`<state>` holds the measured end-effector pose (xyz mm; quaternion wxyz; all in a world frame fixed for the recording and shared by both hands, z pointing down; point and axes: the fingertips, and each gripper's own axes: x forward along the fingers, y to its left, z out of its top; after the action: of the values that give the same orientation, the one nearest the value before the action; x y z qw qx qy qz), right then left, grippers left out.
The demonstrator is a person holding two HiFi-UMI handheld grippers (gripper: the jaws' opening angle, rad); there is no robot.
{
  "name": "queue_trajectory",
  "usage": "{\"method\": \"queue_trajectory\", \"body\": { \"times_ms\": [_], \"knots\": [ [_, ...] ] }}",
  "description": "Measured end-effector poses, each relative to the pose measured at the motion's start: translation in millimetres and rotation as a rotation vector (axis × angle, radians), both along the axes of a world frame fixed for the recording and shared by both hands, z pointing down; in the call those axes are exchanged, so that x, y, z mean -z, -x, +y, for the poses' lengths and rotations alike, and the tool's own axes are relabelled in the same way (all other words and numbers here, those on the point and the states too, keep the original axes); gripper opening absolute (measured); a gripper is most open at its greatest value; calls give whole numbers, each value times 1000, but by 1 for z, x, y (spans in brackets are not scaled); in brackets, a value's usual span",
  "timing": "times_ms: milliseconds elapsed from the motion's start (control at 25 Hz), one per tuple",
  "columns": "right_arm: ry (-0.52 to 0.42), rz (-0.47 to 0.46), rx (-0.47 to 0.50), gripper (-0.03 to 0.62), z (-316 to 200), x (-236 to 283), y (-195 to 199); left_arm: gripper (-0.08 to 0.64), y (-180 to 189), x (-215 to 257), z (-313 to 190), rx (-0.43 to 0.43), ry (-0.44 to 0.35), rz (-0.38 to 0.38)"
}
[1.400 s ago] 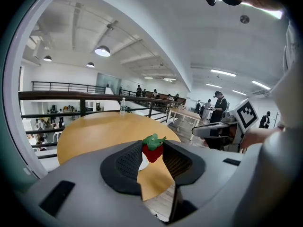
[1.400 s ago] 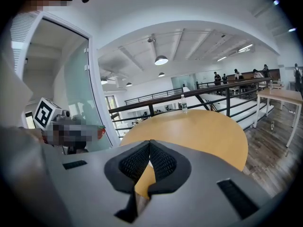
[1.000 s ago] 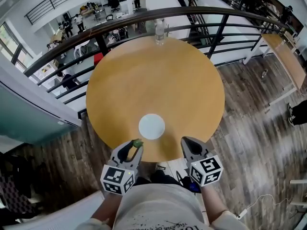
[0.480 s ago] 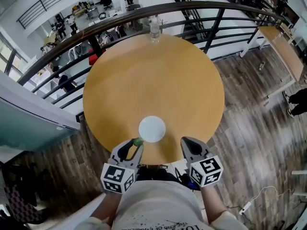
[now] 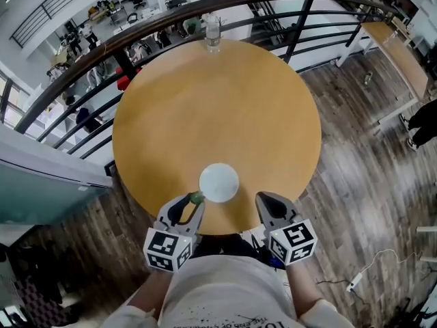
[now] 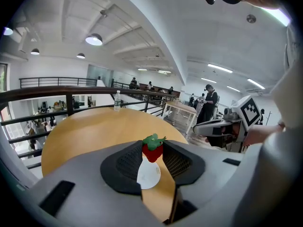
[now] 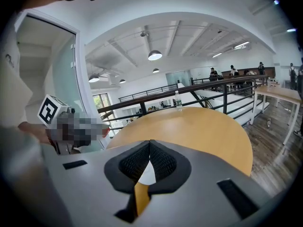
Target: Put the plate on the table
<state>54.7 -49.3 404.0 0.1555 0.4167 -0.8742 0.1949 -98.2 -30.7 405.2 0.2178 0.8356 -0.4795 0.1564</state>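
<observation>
A small white plate (image 5: 219,182) lies flat on the round wooden table (image 5: 218,101), close to its near edge. My left gripper (image 5: 195,201) hovers at the plate's near left rim, shut on a red strawberry (image 5: 196,197) with a green top. In the left gripper view the strawberry (image 6: 153,150) is pinched between the pads, with the plate (image 6: 148,175) just below and beyond it. My right gripper (image 5: 263,201) hangs over the table's near edge to the right of the plate, its tips (image 7: 149,143) meeting with nothing between them.
A clear water bottle (image 5: 212,29) stands at the table's far edge, against a black railing (image 5: 300,16) over a lower floor. A second wooden table (image 5: 403,67) stands at the right on the dark plank floor. People stand in the distance.
The left gripper has moved forward with the strawberry, closer to the plate's rim. The right gripper has shifted forward a little. The plate has not moved.
</observation>
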Motion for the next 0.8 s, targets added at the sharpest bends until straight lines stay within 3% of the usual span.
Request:
{"method": "queue_trajectory", "body": {
  "times_ms": [800],
  "knots": [
    [71,1,-44,20,-44,-51,-3,148,-11,-62,-47,-80,83,-52]
  ]
}}
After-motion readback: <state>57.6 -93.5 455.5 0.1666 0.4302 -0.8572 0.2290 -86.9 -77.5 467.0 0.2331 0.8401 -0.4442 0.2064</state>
